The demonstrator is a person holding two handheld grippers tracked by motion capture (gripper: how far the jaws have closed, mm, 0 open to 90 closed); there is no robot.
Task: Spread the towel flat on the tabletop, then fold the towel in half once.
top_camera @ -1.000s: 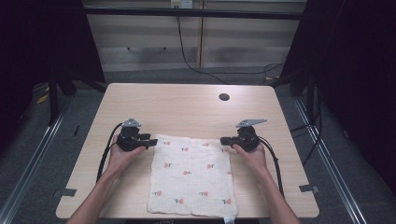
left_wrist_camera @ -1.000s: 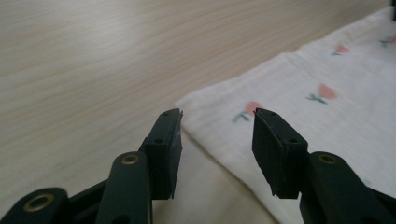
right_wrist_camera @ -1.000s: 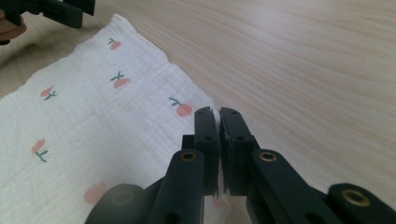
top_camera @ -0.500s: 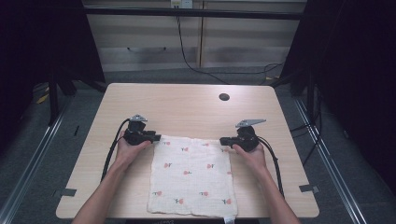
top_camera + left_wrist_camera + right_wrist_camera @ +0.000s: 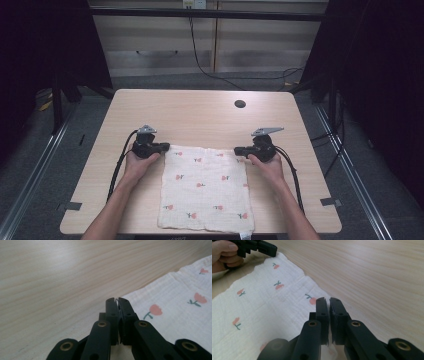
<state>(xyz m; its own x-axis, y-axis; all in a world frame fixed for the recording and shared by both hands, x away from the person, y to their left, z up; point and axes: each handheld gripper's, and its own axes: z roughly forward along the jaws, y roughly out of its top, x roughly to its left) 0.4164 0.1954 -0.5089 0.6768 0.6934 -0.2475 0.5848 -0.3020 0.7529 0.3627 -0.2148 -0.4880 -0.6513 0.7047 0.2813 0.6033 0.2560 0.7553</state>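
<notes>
1. High view, nearest the person: two forearms come in from the bottom edge, and a white cloth [image 5: 205, 190] printed with small red flowers lies flat on the near half of a pale wooden table [image 5: 200, 112]. Its near edge hangs just over the table's front.
2. At the cloth's far left corner sits the left gripper [image 5: 163, 147]. In the left gripper view its jaws are pressed together, with a sliver of white fabric caught between the tips.
3. At the far right corner sits the right gripper [image 5: 239, 149]. In the right gripper view its jaws are likewise closed, with the corner of the cloth [image 5: 262, 315] pinched between them.
4. Farther off, the bare tabletop runs to a small dark round hole [image 5: 240, 104] near the back edge. Beyond it are cables on the floor and a light wall.
5. Risk, as I judge it: the left grip takes only the very edge of the fabric. If both hands lift or pull unevenly, that corner could slip free and the cloth would sag or fold crookedly.
6. Change from a second ago: the left gripper then stood back from the corner with its jaws apart. It has since moved in, and its jaws have just been closing on the fabric. The right gripper matches its earlier place and hold.
</notes>
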